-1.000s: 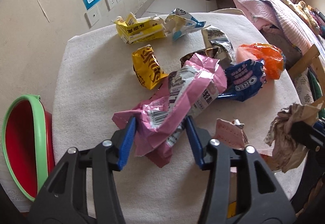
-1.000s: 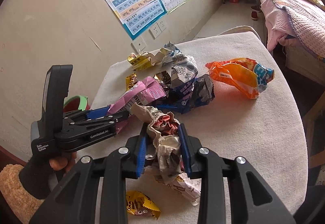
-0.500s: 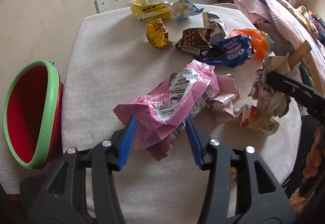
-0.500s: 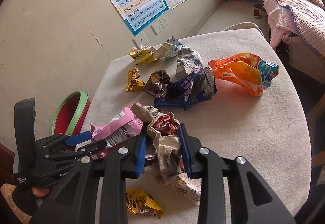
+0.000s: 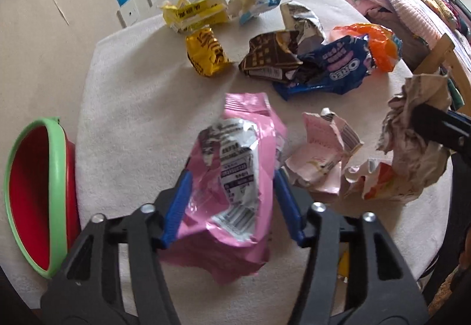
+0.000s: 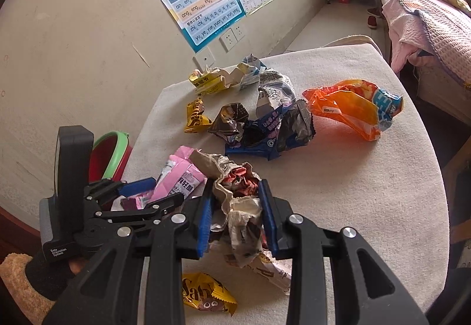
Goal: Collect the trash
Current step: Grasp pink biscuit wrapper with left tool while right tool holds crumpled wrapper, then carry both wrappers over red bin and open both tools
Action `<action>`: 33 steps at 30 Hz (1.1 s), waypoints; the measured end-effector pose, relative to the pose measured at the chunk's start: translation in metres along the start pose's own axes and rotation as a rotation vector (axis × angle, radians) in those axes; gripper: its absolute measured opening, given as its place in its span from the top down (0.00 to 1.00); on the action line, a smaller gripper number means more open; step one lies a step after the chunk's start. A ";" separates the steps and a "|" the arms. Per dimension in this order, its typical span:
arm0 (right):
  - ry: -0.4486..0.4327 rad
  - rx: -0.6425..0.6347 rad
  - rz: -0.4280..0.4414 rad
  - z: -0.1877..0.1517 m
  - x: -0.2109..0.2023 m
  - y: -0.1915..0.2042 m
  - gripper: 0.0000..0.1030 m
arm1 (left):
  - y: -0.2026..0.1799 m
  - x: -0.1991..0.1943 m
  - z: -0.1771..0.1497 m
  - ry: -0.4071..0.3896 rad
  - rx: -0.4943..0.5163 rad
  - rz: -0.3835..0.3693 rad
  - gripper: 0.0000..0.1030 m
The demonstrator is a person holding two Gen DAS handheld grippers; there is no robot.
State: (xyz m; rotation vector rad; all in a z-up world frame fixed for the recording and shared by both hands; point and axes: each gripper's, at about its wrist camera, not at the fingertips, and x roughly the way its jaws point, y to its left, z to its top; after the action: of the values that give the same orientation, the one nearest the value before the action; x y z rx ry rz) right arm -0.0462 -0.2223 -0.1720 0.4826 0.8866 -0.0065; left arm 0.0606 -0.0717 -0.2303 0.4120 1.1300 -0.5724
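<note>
The left gripper (image 5: 232, 201) is clamped on a pink wrapper (image 5: 235, 177), holding it above the near part of the cloth-covered table (image 5: 132, 118). The right gripper (image 6: 237, 213) grips a crumpled brown paper wad (image 6: 238, 195) between its blue pads. A red bin with a green rim (image 5: 32, 192) sits off the table's left edge. More wrappers lie across the table, among them a blue Oreo pack (image 5: 332, 68), an orange bag (image 6: 350, 107) and a yellow packet (image 5: 206, 52).
</note>
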 end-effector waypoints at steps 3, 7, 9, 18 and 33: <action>0.006 0.000 -0.001 0.000 0.002 0.000 0.71 | 0.001 -0.005 -0.004 -0.021 -0.029 -0.010 0.71; 0.012 -0.008 0.002 0.000 0.004 0.003 0.71 | 0.011 -0.034 -0.006 -0.108 -0.092 -0.010 0.72; 0.009 -0.014 0.004 0.002 0.002 0.005 0.71 | 0.019 -0.050 -0.005 -0.151 -0.144 -0.019 0.72; -0.030 -0.042 0.019 0.017 -0.012 0.021 0.71 | 0.051 -0.108 -0.011 -0.288 -0.278 -0.005 0.72; -0.002 -0.154 0.095 0.036 0.000 0.089 0.71 | 0.126 -0.139 -0.034 -0.337 -0.407 0.085 0.71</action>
State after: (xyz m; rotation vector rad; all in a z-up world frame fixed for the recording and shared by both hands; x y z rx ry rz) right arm -0.0015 -0.1571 -0.1172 0.3798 0.8539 0.1473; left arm 0.0709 0.0777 -0.1114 0.0082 0.8707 -0.3099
